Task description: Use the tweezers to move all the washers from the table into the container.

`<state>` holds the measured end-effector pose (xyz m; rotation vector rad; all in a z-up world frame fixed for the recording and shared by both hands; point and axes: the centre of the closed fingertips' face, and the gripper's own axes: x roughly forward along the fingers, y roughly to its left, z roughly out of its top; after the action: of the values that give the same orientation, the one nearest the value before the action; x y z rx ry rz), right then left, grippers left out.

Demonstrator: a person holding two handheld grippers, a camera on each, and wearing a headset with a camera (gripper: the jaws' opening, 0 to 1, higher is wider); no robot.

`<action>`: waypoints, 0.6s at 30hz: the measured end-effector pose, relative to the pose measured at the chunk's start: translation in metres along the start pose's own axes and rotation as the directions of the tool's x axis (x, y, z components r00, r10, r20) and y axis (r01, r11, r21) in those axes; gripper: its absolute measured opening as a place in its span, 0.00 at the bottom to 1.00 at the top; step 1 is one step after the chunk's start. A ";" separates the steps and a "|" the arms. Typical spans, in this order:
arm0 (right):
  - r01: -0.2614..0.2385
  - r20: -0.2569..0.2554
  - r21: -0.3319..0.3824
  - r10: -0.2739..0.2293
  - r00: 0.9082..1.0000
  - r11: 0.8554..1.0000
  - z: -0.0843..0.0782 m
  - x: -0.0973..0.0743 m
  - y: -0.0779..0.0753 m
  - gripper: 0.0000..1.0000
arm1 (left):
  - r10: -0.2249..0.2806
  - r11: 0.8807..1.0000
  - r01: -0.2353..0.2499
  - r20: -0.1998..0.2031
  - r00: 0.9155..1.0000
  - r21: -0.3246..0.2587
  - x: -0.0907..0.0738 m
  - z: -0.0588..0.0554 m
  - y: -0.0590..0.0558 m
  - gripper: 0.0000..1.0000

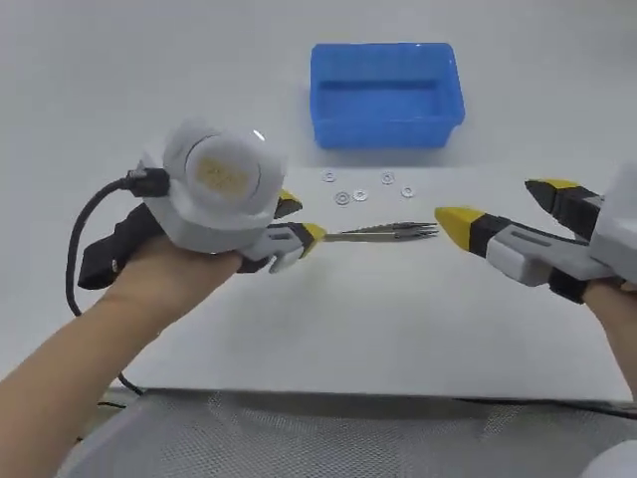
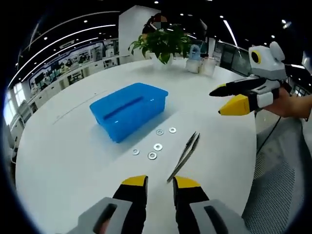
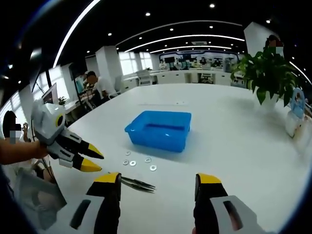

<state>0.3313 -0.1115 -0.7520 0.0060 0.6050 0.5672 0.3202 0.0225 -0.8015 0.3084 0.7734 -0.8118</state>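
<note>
A: Now then, whereabouts of the tweezers (image 1: 383, 232) relative to the fingers (image 1: 312, 233)?
B: Flat on the white table (image 1: 299, 329), between the two grippers. Handle end right at the yellow tips of the left gripper (image 1: 302, 219), lying within their gap in the left gripper view; touching or not, impossible to tell. Pointed end aimed at the right gripper (image 1: 488, 199), near its closer tip yet apart from it.
A: And the state of the jaws?
B: Left pair parted narrowly, clamping nothing. Right pair spread wide, also gripping nothing.
A: Whereabouts of the washers (image 1: 360, 186)?
B: Five, loose on the table just beyond the tweezers, scattered between them and the blue container (image 1: 383, 129).
A: Anything else around?
B: Past the container, in the left gripper view, a potted plant (image 2: 163, 41) on the same table. Behind, in the right gripper view, people (image 3: 100, 85) at desks.
</note>
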 end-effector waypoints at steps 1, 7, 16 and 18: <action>0.000 -0.002 0.001 0.000 1.000 1.000 -0.001 0.000 0.000 0.59 | -0.018 1.000 0.018 -0.009 1.000 0.009 0.002 -0.001 -0.002 0.16; -0.005 -0.017 0.009 0.005 1.000 1.000 -0.005 0.003 -0.001 0.58 | -0.073 0.994 0.077 -0.055 0.996 0.080 0.020 -0.008 -0.013 0.11; -0.034 -0.041 -0.002 0.034 0.999 0.999 -0.007 0.010 0.008 0.56 | -0.098 0.973 0.112 -0.077 0.992 0.204 0.023 -0.009 -0.011 0.00; -0.058 -0.050 -0.014 0.057 0.997 0.998 -0.008 0.014 0.015 0.55 | -0.117 0.971 0.131 -0.080 0.990 0.199 0.022 -0.010 -0.013 0.00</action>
<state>0.3291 -0.0932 -0.7632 -0.0049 0.6502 0.6289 0.3148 0.0072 -0.8239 0.4766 0.7792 -1.0059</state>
